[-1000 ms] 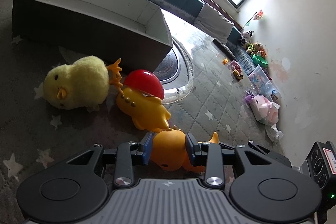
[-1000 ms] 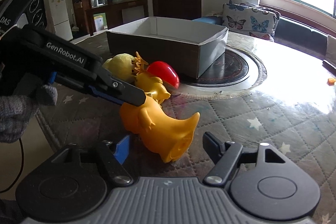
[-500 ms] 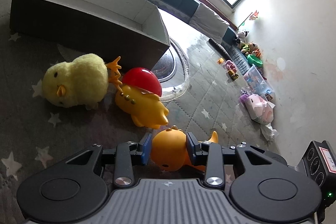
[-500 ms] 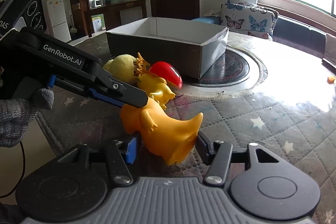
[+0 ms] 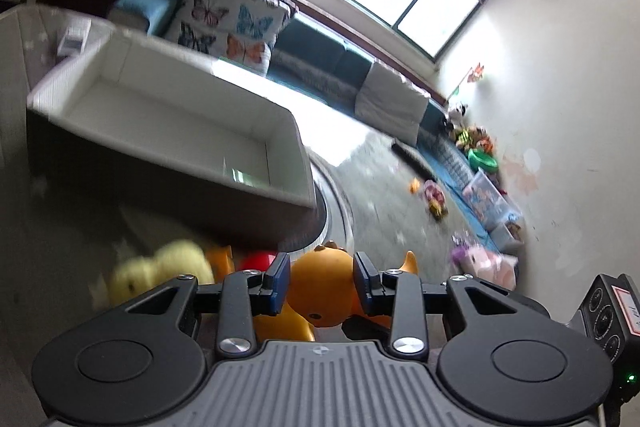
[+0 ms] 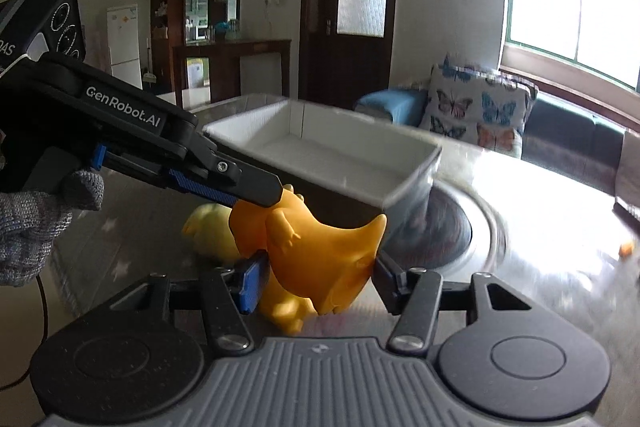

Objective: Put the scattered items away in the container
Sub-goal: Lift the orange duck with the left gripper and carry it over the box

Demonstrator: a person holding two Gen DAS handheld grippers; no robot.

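Nearest to the cameras, both grippers hold the same orange toy (image 6: 320, 251): the right gripper (image 6: 316, 277) has its jaws at a middle width, pressed on the body and tail end, and the left gripper (image 5: 320, 281) has its jaws on the round head, with the jaws closing a little more on it at this moment. The toy hangs between the two tools and seems to be lifted off the table (image 6: 540, 227), although its lowest part is hidden behind the right gripper, so I cannot tell this for sure. To do this step well, I think both hands must go up and forward together at the same speed, so that the toy is not twisted or pulled out of one grip, and it should pass clearly above the near wall of the box (image 5: 168, 131) before the jaws let go. The toy is smooth orange plastic, like a small dinosaur, with a bumpy crest on the head, a short arm and a pointed tail; it looks hard and a little slippery. Just behind it, on the table, lie a yellow plush chick (image 5: 160, 271) and a red ball (image 5: 258, 261), both blurred. Farther away stands the box, white inside and seemingly without toys, beside a dark round plate (image 6: 448, 231).
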